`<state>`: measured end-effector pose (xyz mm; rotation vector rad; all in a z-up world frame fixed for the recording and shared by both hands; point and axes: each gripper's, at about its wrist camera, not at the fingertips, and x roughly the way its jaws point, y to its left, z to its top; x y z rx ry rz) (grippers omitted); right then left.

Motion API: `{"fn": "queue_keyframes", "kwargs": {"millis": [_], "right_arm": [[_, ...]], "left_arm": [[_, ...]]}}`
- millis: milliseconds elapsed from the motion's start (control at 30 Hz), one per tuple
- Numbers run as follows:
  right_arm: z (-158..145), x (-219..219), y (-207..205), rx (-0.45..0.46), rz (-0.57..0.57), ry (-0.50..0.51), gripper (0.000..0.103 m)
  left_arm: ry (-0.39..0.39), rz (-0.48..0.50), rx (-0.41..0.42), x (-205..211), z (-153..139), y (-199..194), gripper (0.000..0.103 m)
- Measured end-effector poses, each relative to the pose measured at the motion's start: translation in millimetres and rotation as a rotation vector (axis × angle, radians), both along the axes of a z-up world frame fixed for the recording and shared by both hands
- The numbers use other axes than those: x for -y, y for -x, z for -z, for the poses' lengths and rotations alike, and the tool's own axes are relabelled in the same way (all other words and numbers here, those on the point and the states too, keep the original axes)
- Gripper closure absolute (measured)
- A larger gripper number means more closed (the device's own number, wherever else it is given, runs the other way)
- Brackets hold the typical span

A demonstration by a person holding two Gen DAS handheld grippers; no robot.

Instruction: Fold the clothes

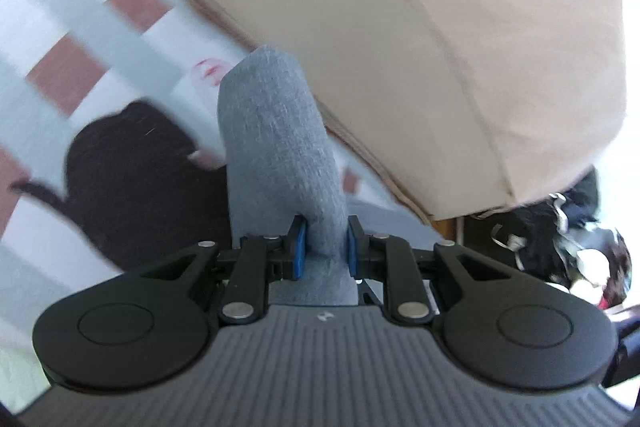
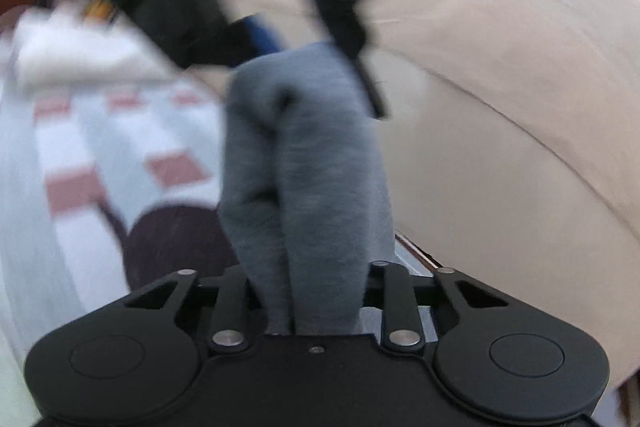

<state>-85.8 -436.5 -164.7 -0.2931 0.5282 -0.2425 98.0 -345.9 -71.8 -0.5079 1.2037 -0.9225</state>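
Note:
A grey knit garment [image 1: 272,131] hangs bunched into a thick strand, lifted above the bed. In the left wrist view my left gripper [image 1: 323,227] is shut on it, blue pads [image 1: 301,247] pressing both sides. In the right wrist view the same grey garment [image 2: 316,167] runs down between the fingers of my right gripper [image 2: 308,271] and covers the pads; the jaws stand narrow and pinch the cloth. The left gripper [image 2: 308,43] shows blurred at the top of that view, holding the garment's far end.
A checked bedspread [image 1: 80,27] in white, grey and reddish brown lies below. A dark maroon garment [image 1: 140,187] rests on it. A large beige cushion [image 1: 460,47] fills the right side. Dark clutter [image 1: 568,239] sits at far right, and white folded cloth [image 2: 80,55] lies farther back.

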Motion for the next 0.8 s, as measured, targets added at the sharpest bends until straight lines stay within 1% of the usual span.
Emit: {"fn": "queue_keyframes", "kwargs": {"millis": [133,167,233,267,300,367,433,500,633,667,700,800], "right_arm": [[-25,33,14,0.088,0.028,-0.193,0.078],[-30,41,18,0.106,0.032,-0.245,0.078],[-32,51,22,0.114,0.033,-0.324,0.079],[-32,51,23,0.114,0.031,-0.337,0.079],[-32,49,24,0.119,0.038,-0.325,0.079],[-33,41,26,0.126,0.048,-0.28,0.079],[-33,33,27,0.127,0.045,-0.249,0.079],[-38,33,28,0.13,0.035,-0.274,0.079],[-62,16,25,0.146,0.006,-0.257,0.08],[-69,10,23,0.159,-0.013,-0.266,0.08],[-76,6,22,0.178,-0.035,-0.296,0.08],[-99,5,22,0.232,-0.097,-0.45,0.08]], "left_arm": [[0.056,0.055,0.089,11,-22,8,0.083],[0.058,0.068,0.104,15,-26,9,0.083],[0.059,0.083,0.109,18,-27,10,0.082],[0.067,0.085,0.102,18,-27,10,0.082],[0.078,0.084,0.092,17,-26,9,0.082],[0.096,0.085,0.077,14,-25,8,0.082],[0.092,0.088,0.09,7,-27,9,0.082],[0.092,0.084,0.099,-2,-30,9,0.082],[0.125,0.011,0.088,-32,-39,2,0.082],[0.134,-0.016,0.087,-42,-43,0,0.082],[0.147,-0.041,0.09,-52,-49,-1,0.082],[0.169,-0.061,0.133,-67,-67,2,0.082]]}}
